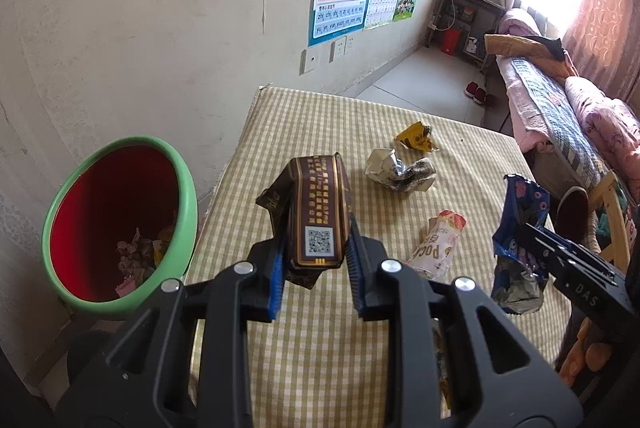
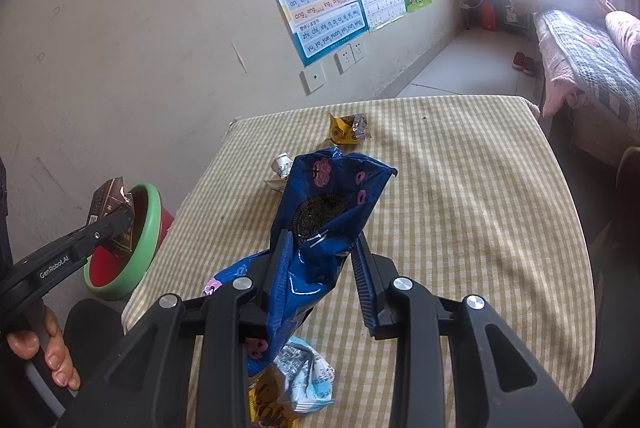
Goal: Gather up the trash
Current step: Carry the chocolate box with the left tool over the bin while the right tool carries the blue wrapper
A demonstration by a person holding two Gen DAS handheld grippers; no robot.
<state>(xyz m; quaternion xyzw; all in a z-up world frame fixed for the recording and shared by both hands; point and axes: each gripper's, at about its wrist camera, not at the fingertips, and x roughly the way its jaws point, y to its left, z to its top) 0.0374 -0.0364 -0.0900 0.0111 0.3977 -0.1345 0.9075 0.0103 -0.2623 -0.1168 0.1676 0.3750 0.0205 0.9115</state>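
Note:
My left gripper (image 1: 316, 248) is shut on a brown snack box (image 1: 318, 211) and holds it above the table's left side, near the green-rimmed red bin (image 1: 120, 224). In the right wrist view the box (image 2: 110, 203) hangs beside the bin (image 2: 148, 224). My right gripper (image 2: 322, 252) is shut on a blue cookie bag (image 2: 328, 211), lifted over the table; the bag also shows in the left wrist view (image 1: 520, 240). A yellow wrapper (image 1: 416, 137), a crumpled white and black wrapper (image 1: 400, 169) and a pink pouch (image 1: 438, 242) lie on the checked tablecloth (image 1: 320, 348).
The bin holds some crumpled trash and stands on the floor between the table and the wall. More wrappers (image 2: 296, 384) lie under my right gripper at the table's near edge. A bed (image 1: 560, 99) and a chair (image 1: 608, 211) stand to the right.

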